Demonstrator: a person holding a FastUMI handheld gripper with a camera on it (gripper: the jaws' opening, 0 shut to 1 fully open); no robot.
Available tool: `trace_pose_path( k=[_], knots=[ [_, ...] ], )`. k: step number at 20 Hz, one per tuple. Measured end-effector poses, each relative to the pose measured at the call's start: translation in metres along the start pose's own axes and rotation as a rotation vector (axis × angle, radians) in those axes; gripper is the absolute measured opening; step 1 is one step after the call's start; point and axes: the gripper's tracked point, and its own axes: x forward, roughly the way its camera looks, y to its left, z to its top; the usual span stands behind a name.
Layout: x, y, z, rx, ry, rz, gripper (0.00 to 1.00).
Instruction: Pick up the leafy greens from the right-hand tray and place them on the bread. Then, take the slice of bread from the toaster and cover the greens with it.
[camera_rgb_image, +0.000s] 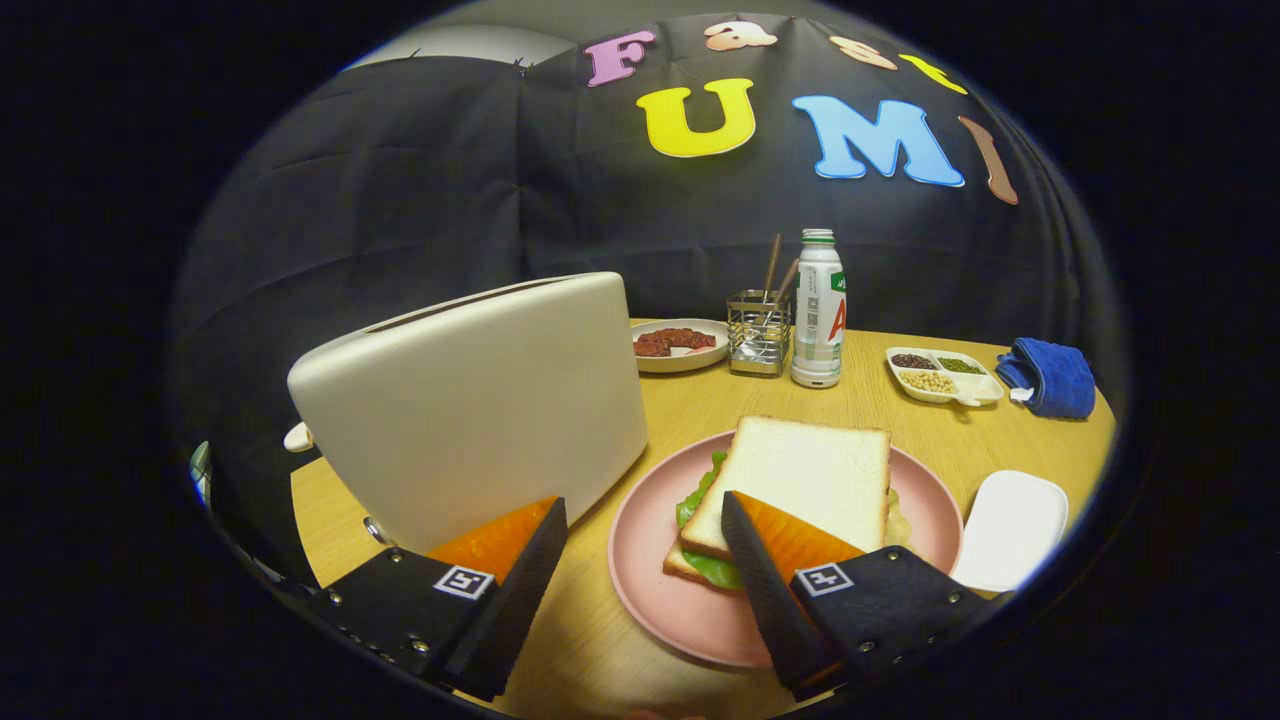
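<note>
Hovering gripper (645, 520), fingers spread, above bread (800, 475)

The camera rides on the gripper (645, 520), looking forward and slightly down over the table (700, 400), close to the plate (640, 560).

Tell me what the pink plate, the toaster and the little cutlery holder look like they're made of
The round pink plate looks like matte plastic or melamine: even colour, soft sheen, though glazed ceramic is possible. The cream toaster seems to have a smooth, satin plastic or painted shell. The square cutlery holder looks like shiny wire-mesh metal. The open claw hovers beside the plate.
</note>
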Motion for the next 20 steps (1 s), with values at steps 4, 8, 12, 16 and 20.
trace_pose_path(
  k=[4, 8, 12, 16, 20],
  knots=[
    [-0.004, -0.005, 0.009, 0.037, -0.013, -0.005, 0.96],
    [-0.015, -0.020, 0.030, 0.068, -0.059, -0.030, 0.96],
    [-0.043, -0.065, 0.068, 0.079, -0.159, -0.116, 0.96],
    [-0.084, -0.136, 0.094, 0.076, -0.229, -0.241, 0.96],
    [-0.138, -0.209, 0.109, 0.053, -0.285, -0.357, 0.96]
  ],
)
